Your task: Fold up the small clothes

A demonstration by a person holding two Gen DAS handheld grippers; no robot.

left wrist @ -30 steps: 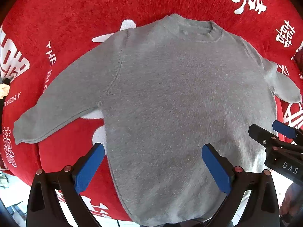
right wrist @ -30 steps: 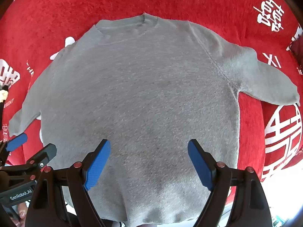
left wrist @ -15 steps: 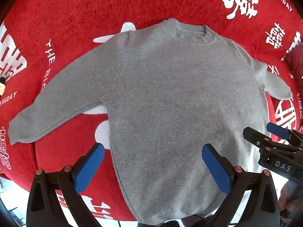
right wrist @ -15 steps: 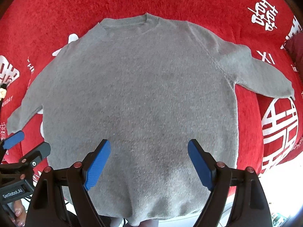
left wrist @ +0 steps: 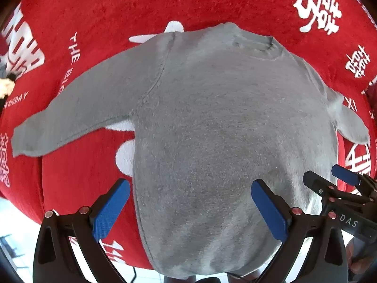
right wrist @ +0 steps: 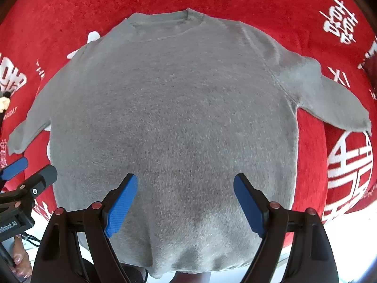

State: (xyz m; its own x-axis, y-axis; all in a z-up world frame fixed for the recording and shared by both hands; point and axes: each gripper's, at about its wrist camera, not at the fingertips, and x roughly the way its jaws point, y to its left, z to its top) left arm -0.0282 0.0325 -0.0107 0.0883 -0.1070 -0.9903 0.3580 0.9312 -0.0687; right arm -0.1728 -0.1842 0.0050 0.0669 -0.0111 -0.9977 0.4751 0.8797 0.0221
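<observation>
A red cloth [left wrist: 188,4] with white lettering carries a grey sweater [left wrist: 223,129] spread flat. Above its hem, the left gripper [left wrist: 188,206] and right gripper [right wrist: 185,204] hover, fingers apart.

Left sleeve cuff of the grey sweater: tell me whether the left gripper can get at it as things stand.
Probably yes. The cuff lies flat on the red blanket with nothing on it, off to the side of the left gripper, which is open and empty over the sweater near its hem.
</observation>
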